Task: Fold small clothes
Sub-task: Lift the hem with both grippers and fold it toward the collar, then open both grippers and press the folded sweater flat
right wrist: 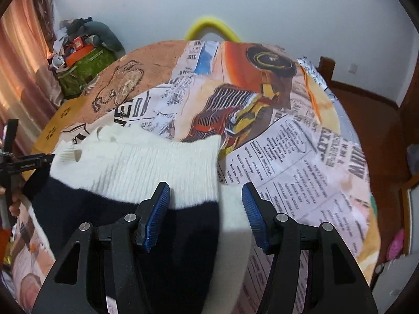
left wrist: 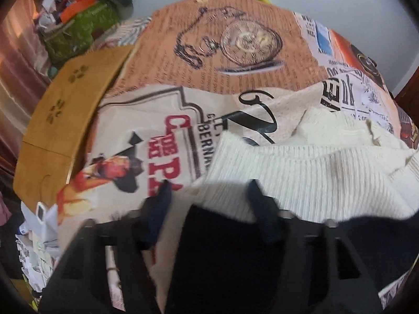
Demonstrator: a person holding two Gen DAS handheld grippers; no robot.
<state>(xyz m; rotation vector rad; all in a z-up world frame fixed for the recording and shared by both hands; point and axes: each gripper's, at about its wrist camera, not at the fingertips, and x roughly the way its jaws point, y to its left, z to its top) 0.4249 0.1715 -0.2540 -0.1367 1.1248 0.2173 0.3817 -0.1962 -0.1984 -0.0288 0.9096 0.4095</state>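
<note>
A small knit garment, white ribbed at the top (left wrist: 314,172) and dark navy below (left wrist: 225,251), lies on the table's printed cloth (left wrist: 222,60). It also shows in the right wrist view (right wrist: 146,167). My left gripper (left wrist: 208,191) is open, its fingers straddling the garment where white meets navy. My right gripper (right wrist: 205,193) is open over the garment's right edge, with its left finger (right wrist: 157,209) over the fabric and its right finger (right wrist: 255,214) over the tablecloth.
A tan cardboard sheet (left wrist: 60,120) lies at the table's left edge. A cluttered green box (right wrist: 83,70) stands beyond it by pink curtains. A yellow chair back (right wrist: 212,30) rises behind the table. A wooden floor (right wrist: 379,136) lies to the right.
</note>
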